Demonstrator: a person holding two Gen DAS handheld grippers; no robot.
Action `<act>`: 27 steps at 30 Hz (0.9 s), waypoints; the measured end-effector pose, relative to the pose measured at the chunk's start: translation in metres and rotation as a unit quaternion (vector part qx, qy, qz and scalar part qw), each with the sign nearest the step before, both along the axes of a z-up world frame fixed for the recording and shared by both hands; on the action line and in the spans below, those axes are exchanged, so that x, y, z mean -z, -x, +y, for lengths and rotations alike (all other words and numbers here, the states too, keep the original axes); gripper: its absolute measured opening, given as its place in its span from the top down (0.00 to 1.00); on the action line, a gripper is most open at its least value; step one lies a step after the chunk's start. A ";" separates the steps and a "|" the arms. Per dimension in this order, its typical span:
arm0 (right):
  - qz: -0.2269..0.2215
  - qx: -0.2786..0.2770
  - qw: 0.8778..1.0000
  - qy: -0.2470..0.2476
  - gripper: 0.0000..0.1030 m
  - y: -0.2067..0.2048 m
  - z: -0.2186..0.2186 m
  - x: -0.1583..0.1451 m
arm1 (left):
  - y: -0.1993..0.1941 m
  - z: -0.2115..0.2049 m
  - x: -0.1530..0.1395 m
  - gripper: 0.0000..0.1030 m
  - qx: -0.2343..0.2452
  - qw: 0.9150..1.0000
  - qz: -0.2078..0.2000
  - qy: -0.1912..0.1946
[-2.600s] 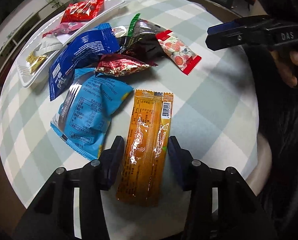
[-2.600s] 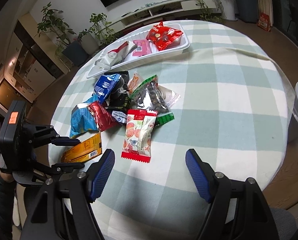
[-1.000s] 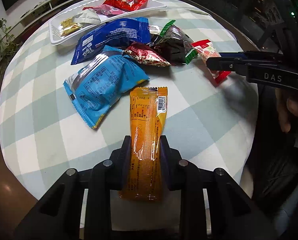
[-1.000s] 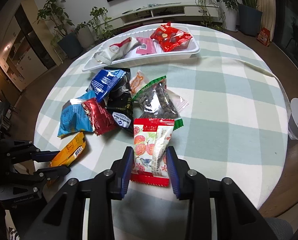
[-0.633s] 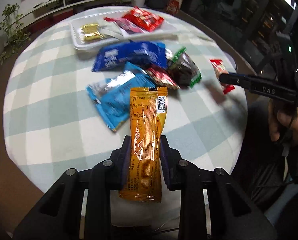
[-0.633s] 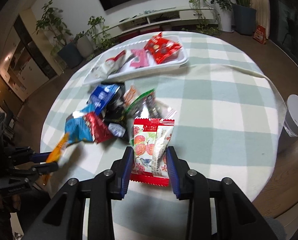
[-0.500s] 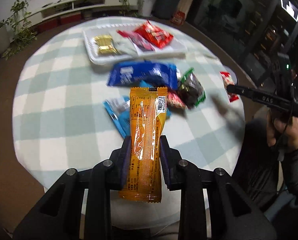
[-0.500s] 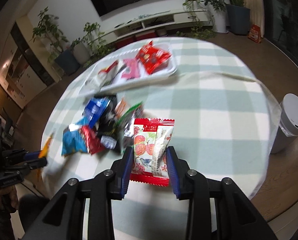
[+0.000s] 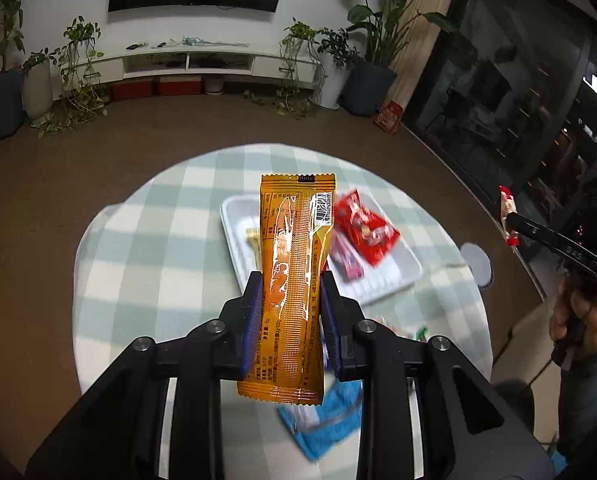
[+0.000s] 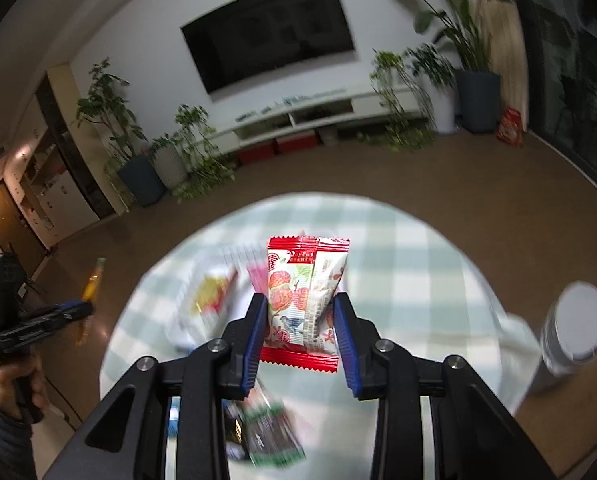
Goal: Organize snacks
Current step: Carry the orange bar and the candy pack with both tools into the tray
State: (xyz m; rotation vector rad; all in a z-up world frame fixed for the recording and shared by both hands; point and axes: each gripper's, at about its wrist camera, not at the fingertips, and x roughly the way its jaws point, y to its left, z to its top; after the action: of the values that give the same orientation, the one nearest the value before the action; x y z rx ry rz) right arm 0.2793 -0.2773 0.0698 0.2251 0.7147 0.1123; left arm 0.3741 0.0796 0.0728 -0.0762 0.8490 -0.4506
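My left gripper is shut on a long orange snack packet and holds it high above the round checked table. Behind it lies the white tray with a red packet and a pink one inside. My right gripper is shut on a red-and-white strawberry candy packet, also raised over the table; the tray shows blurred behind it. Each gripper shows in the other's view, the right one at far right and the left one at far left.
Loose snacks stay on the table below: a light blue bag and a green-edged dark packet. A white cylindrical bin stands beside the table on the right. Brown floor, plants and a TV wall lie beyond.
Both grippers closed on their packets, orange on the left and strawberry on the right, and lifted them off the table. Both have risen high and now point toward the tray.
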 end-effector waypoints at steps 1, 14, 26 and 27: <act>-0.003 -0.006 1.000 0.002 0.65 -0.010 0.005 -0.003 | -0.015 -0.004 -0.001 0.76 -0.003 1.000 0.002 0.003; 0.091 -0.082 0.992 0.035 0.65 -0.125 0.083 0.087 | -0.129 -0.057 0.081 0.76 -0.007 0.998 0.058 -0.007; 0.147 -0.093 0.982 0.068 0.65 -0.150 0.104 0.152 | -0.153 -0.093 0.145 0.75 0.001 0.996 0.078 -0.045; 0.149 -0.093 0.982 0.068 0.65 -0.151 0.105 0.154 | -0.150 -0.094 0.146 0.75 0.001 0.996 0.080 -0.045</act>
State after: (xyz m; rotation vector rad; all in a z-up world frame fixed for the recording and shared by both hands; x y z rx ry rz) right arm 0.4299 -0.1728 -0.0846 0.0420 1.0370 0.2097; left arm 0.5240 -0.0145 -0.0734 -0.0271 1.0252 -0.4117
